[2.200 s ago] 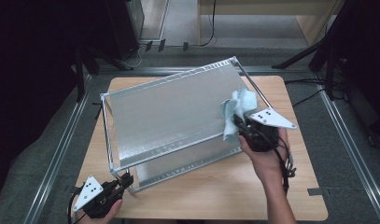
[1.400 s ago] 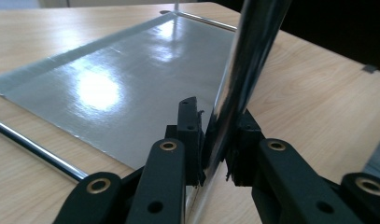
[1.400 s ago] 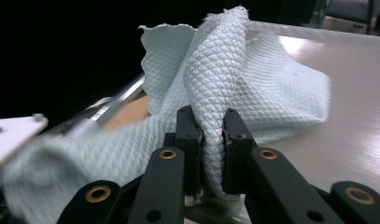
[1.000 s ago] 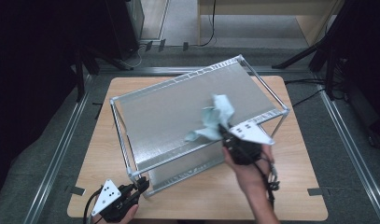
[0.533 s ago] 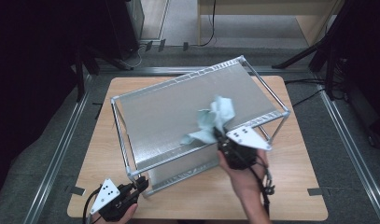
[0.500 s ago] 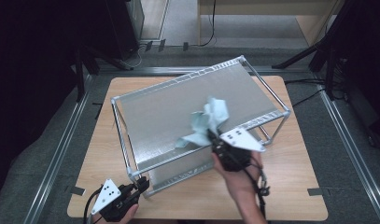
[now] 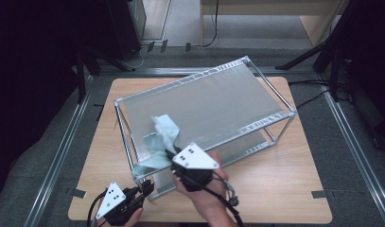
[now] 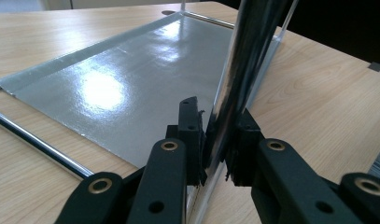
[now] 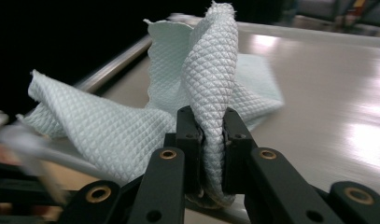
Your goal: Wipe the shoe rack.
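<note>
The right gripper [image 7: 173, 153] pinches a pale green cloth [image 7: 161, 139] on the metal shelf's [image 7: 214, 101] top; the left gripper [image 7: 146, 187] clamps its corner post [image 8: 234, 79].

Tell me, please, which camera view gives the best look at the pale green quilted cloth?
The right gripper view: the pale green quilted cloth sits close up, its diamond weave sharp, pinched between the right gripper. The high view shows the cloth small, draped over the metal shelf. The left gripper view looks elsewhere.
</note>
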Motion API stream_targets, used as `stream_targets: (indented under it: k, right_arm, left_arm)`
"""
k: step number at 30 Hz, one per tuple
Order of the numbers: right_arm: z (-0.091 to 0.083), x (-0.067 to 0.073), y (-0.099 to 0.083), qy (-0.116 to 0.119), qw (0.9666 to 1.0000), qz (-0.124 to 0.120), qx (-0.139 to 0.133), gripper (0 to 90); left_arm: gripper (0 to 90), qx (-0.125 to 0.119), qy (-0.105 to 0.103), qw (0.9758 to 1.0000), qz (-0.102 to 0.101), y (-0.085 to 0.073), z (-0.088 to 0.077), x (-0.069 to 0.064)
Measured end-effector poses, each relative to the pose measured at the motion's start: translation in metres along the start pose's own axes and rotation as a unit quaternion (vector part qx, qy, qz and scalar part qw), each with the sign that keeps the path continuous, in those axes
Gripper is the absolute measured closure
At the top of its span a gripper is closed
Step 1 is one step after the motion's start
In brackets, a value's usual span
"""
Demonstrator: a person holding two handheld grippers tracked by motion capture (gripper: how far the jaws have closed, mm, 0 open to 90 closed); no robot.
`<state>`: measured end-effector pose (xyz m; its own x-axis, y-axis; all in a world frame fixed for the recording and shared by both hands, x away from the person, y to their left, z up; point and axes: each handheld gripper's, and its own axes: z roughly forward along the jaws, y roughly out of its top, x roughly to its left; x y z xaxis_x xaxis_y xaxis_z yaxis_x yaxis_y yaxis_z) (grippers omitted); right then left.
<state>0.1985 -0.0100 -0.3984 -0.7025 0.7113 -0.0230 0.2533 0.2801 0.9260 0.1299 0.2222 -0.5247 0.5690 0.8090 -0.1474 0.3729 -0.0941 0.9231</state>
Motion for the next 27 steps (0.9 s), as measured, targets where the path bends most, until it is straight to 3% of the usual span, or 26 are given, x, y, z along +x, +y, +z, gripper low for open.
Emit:
stream_targets:
  k: [3,5,6,9,10,14,18,20,27]
  right_arm:
    - [-0.013,-0.032,-0.003,-0.043,0.9989,0.016,-0.003,80.2]
    - [-0.029,-0.064,-0.008,-0.089,0.9955,0.031,-0.003,80.2]
    - [-0.035,-0.074,-0.010,-0.101,0.9942,0.038,-0.003,80.2]
    - [-0.057,-0.108,-0.020,-0.142,0.9880,0.062,-0.008,80.2]
    - [-0.069,-0.124,-0.025,-0.159,0.9845,0.074,-0.014,80.1]
    - [-0.100,-0.160,-0.036,-0.211,0.9736,0.086,-0.014,80.1]
    - [-0.118,-0.182,-0.044,-0.238,0.9650,0.108,-0.024,80.1]
    - [-0.124,-0.185,-0.047,-0.246,0.9619,0.115,-0.029,80.1]
    - [-0.123,-0.167,-0.056,-0.239,0.9657,0.094,-0.036,80.1]
  left_arm:
    - [78.7,0.000,0.004,1.0000,-0.003,0.000,-0.003,0.004]
    - [78.6,-0.001,0.008,0.9999,-0.006,-0.001,-0.004,0.007]
    - [78.6,-0.002,0.010,0.9999,-0.009,-0.001,-0.005,0.009]
    - [78.4,-0.002,0.020,0.9997,-0.017,-0.001,-0.009,0.014]
    - [78.3,-0.001,0.022,0.9996,-0.018,-0.001,-0.010,0.015]
    - [78.4,-0.003,0.035,0.9991,-0.022,-0.002,-0.014,0.020]
    - [78.2,-0.006,0.046,0.9985,-0.029,-0.003,-0.017,0.026]
    - [78.4,-0.004,0.066,0.9974,-0.028,-0.003,-0.021,0.031]
    - [78.3,-0.009,0.084,0.9955,-0.043,-0.004,-0.030,0.046]
